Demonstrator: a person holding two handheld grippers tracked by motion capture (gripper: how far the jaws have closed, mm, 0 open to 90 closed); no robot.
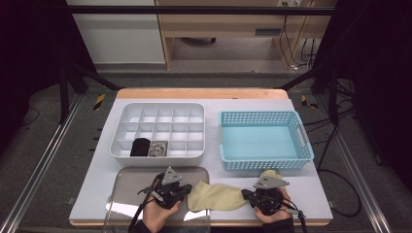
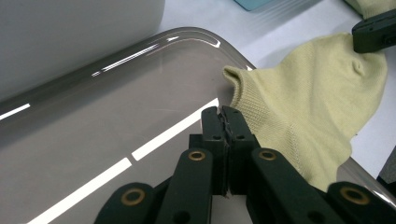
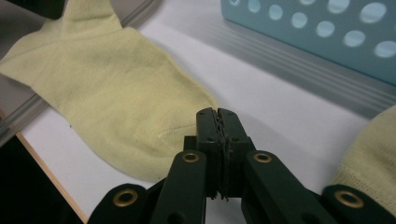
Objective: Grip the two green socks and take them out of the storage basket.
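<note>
Holding both my left gripper (image 1: 180, 190) and right gripper (image 1: 248, 195) closed and empty beside the sock (image 1: 216, 196), pinching its 3 o'clock end comes next.

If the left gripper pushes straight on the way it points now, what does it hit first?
Most likely the yellow sock: the shut left gripper sits at its cuff edge over the tray. Depth is unclear, so the tips may already touch it.

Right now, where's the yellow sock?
In the high view the yellow sock lies flat at the table's near edge between the left gripper and right gripper, its cuff overlapping the clear tray.
</note>
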